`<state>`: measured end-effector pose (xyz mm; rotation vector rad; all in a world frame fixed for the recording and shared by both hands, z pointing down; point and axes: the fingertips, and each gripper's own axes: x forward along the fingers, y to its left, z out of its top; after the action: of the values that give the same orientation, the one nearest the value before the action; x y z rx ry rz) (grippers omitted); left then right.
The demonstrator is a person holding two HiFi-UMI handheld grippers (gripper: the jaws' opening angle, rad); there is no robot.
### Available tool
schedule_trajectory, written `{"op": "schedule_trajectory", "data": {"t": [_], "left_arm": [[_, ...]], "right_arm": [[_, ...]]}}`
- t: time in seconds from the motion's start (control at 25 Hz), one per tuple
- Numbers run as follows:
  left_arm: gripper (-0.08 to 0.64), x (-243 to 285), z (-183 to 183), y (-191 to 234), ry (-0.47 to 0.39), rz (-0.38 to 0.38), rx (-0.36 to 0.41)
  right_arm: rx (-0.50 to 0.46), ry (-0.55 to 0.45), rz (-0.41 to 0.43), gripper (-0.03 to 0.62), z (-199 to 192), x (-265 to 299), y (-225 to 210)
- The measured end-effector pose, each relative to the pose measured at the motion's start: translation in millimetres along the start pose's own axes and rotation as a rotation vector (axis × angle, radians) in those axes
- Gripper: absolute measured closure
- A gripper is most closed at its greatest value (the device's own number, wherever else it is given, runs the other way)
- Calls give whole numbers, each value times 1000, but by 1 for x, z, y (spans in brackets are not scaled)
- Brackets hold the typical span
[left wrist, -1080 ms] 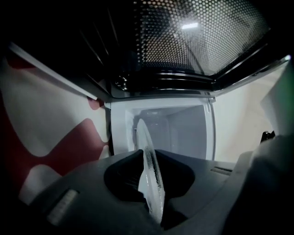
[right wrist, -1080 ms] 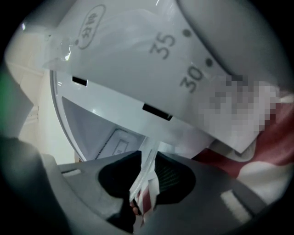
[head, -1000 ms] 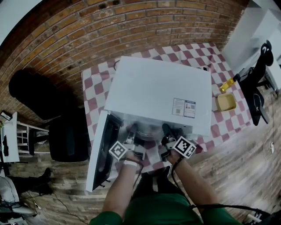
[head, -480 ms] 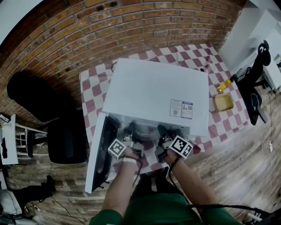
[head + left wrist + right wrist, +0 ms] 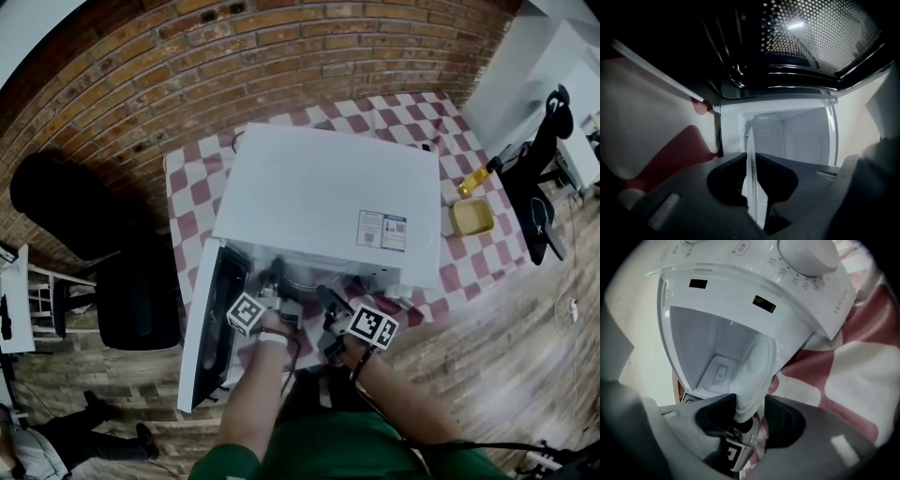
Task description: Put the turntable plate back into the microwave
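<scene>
The clear glass turntable plate sits tilted in the mouth of the white microwave, whose door hangs open at the left. My left gripper is shut on the plate's rim, which shows edge-on between its jaws, in front of the white cavity. My right gripper has just been opening. Its jaws stand wide with the plate's near rim loose between them. The dial panel is above right.
The microwave stands on a red-and-white checked tablecloth against a brick wall. A yellow tub and a yellow bottle sit at the table's right end. A black chair stands to the left of the door.
The right gripper has pulled back out of the microwave mouth toward the person and opened, letting go of the plate's rim. The left gripper keeps its hold and has barely moved.
</scene>
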<state>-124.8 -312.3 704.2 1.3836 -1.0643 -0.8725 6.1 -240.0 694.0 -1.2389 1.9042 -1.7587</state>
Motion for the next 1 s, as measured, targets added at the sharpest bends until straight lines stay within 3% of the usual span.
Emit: {"op": "schedule_trajectory", "data": {"t": [0.24,0.44,0.64,1.0], "left_arm": [[510,0,-1,2,35,14,28],[505,1,-4,-3,86,34,86],[373,0,-12,-11,149,28,140],[371,-22,-42,-5,240,68,191]], "right_arm": [[56,-1,-32,516,-1,-2,-13],[101,-46,-27,529,5,0,-14],[143,-101,-24,546,16,3,-15],[167,-135,-40,546,24,9,-15]]}}
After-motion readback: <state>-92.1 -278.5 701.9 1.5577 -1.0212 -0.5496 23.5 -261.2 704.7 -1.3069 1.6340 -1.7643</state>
